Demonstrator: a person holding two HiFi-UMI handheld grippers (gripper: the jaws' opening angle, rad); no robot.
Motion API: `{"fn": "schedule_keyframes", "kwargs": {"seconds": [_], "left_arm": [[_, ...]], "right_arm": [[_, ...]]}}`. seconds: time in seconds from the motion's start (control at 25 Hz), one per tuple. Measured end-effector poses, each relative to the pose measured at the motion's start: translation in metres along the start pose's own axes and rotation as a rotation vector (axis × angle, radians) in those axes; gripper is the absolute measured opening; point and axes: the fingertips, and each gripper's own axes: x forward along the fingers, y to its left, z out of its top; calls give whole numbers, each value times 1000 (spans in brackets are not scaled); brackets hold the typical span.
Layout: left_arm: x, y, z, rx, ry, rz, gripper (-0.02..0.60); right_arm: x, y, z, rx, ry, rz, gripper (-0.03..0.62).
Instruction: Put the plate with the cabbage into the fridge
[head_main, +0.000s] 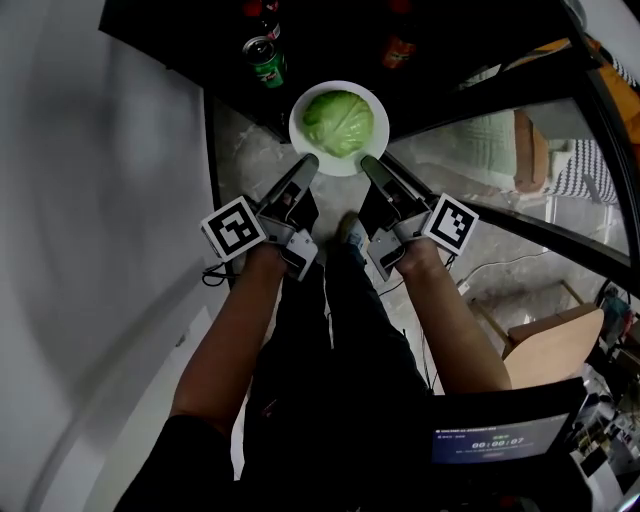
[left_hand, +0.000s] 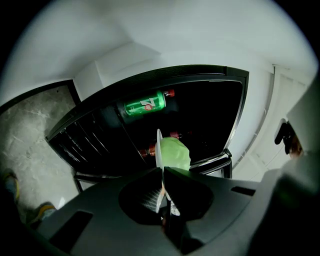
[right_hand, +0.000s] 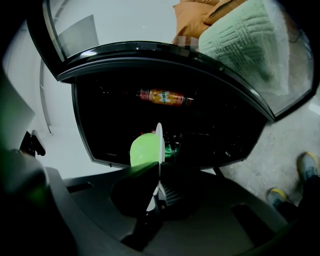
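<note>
Head view: a round white plate carries one pale green cabbage, smooth and domed, with faint leaf veins, filling most of the dish. The plate hangs in the air at the edge of the dark fridge, partly over the stone floor. The left gripper meets the rim at 7 o'clock and the right gripper at 5 o'clock. A green can lies at 10 o'clock from the plate, and an orange bottle at 1 o'clock.

Left gripper view: the plate shows edge-on as a thin white blade, with the cabbage bulging from its 3 o'clock face. The jaws are closed on the rim, with no gap beside it. The green can sits at 11 o'clock, inside the black interior.

Right gripper view: again the plate is edge-on (here the cabbage swells toward 9 o'clock, glowing bright lime). These jaws, too, are clamped on the rim. The orange bottle lies on its side at 12 o'clock, deep in the fridge.
</note>
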Motion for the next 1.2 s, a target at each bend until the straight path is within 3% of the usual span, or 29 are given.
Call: {"fn": "schedule_keyframes", "kwargs": {"seconds": [0.08, 0.32, 0.72, 1.2], "left_arm": [[-4, 0, 2, 44, 6, 22, 14], [-3, 5, 0, 3, -8, 49, 14], [-4, 6, 4, 73, 0, 54, 14], [0, 0, -1, -15, -40, 23, 14]], "right_arm": [[-1, 3, -1, 0, -1, -2, 17], [-1, -4, 1, 4, -2, -20, 17], [-1, -5, 1, 1, -26, -10, 17], [-3, -8, 1, 16, -29, -20, 17]]}}
